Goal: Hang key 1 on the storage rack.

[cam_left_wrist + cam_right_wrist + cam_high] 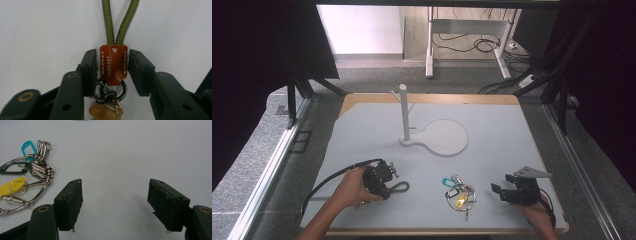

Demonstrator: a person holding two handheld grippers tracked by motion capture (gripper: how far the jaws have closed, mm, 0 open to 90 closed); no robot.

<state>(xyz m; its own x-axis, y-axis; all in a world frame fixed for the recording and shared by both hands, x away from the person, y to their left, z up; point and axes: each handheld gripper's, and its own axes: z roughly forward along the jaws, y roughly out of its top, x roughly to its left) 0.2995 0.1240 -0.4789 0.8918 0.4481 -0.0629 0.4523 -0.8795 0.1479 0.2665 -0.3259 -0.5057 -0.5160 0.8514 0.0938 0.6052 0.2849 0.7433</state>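
At table's near-left area, left gripper [113,67] is straddling brown leather tab [113,63] of green cord loop [120,21]; jaws apart, small gaps both sides. Closing should land squarely on tab, clear of key rings [111,91]. Right gripper [115,202] is resting wide open beside key bunch [27,175].

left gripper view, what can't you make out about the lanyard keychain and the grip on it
- Green cord: its loop end is cut off by the top edge of the left gripper view.
- Tan charm: cut off by the bottom edge.
- Leather tab: it sits between the jaws of the left gripper; the left pad looks close against it, a thin gap shows at the right, so firm pressing is unclear.
- High view: the hand and gripper body hide the tab.
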